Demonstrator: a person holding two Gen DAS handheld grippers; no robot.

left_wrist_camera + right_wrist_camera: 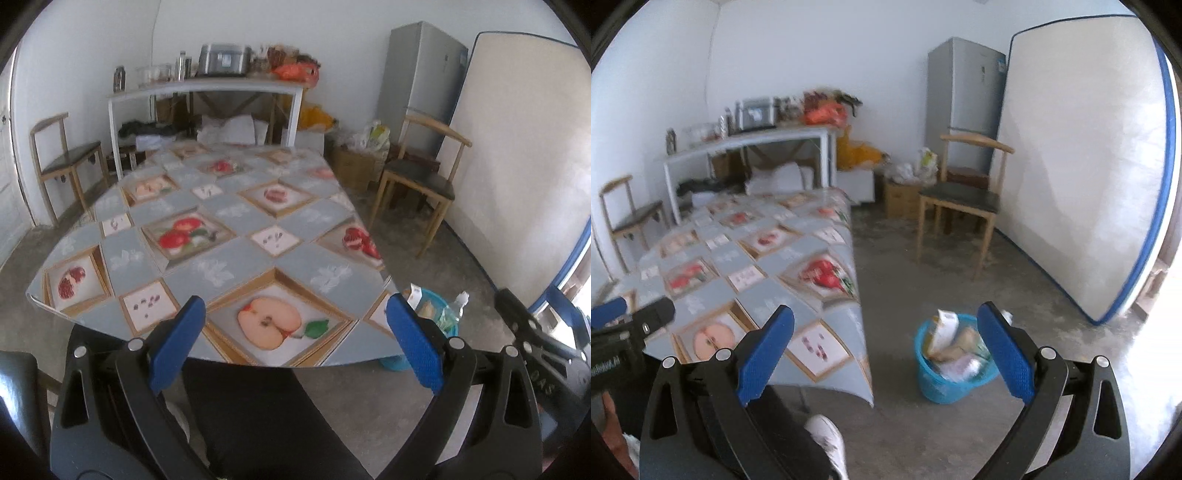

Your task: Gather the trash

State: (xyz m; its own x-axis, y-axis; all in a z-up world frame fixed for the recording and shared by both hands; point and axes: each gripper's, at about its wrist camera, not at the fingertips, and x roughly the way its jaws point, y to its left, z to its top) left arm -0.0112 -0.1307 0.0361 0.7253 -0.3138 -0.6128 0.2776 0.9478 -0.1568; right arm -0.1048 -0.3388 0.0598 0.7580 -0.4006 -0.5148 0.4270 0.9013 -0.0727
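Note:
A blue plastic basket (pixel 945 384) stands on the concrete floor right of the table, filled with trash: a carton (pixel 942 328), crumpled paper and a plastic bottle. In the left wrist view the same basket (pixel 441 314) peeks out behind the right finger. My left gripper (pixel 295 339) hangs open over the table's near edge with nothing between its blue pads. My right gripper (pixel 886 347) is open too, held above the floor between the table corner and the basket, empty. The table (pixel 229 236) wears a fruit-print cloth, and no loose trash shows on it.
Wooden chairs stand at the left wall (pixel 62 158) and right of the table (pixel 964 195). A mattress (pixel 1078 166) leans on the right wall beside a fridge (pixel 964 96). A cluttered white side table (pixel 207 88) stands at the back. A person's dark-clad leg (pixel 258 417) and white shoe (pixel 827 439) are below.

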